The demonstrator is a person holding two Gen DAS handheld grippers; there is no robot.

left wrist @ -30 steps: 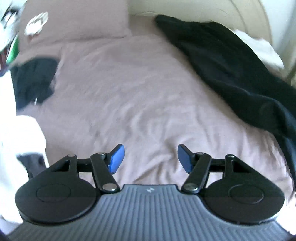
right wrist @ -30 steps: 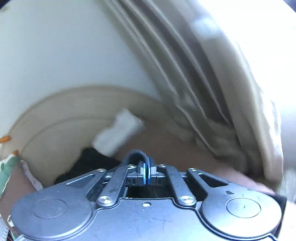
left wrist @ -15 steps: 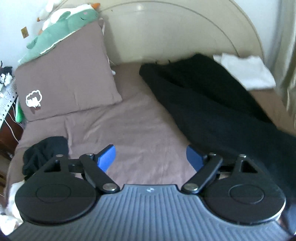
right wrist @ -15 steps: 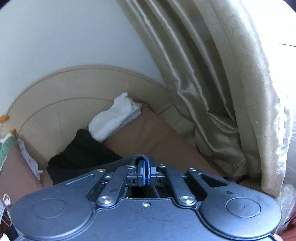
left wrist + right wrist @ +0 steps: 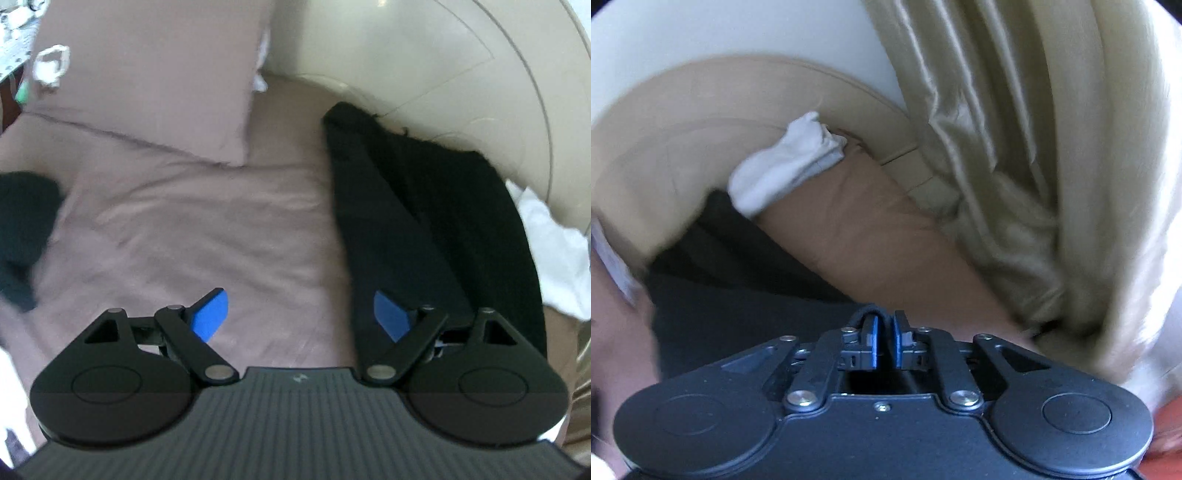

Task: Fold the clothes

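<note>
Black trousers-like garment (image 5: 436, 221), long dark cloth, lies stretched along the right side of the bed with its mauve-pink sheet (image 5: 207, 229), far end up against the cream curved headboard (image 5: 424, 62). My left tongs (image 5: 301, 314) hover over the bed with the blue pads spread wide, nothing between them; left pad over bare sheet, right pad (image 5: 391, 314) over the near edge of the black cloth. Can't tell if that pad touches the fabric. My right tongs (image 5: 885, 343) are nearly closed, blue pads with only a slim gap, and a dark fold of cloth (image 5: 866, 312) loops over the tips, so I'm pinching the black garment (image 5: 738, 295) there; it spreads away to the left in the right wrist view. Crumpled white cloth (image 5: 786, 166) sits at the head of the bed, touching the headboard (image 5: 683, 122) and just beside the far end of the black garment; the same white cloth (image 5: 550, 251) shows at the right edge in the left wrist view. Mauve-pink pillow (image 5: 147, 74) with a small white motif (image 5: 50, 68) leans at the head, left side. Another dark bunched garment (image 5: 26, 229) lies at the left edge of the sheet, well apart from the black one. Pale gold satin curtain (image 5: 1034, 147) hangs at the bed's right side. Both views somewhat blurred.
</note>
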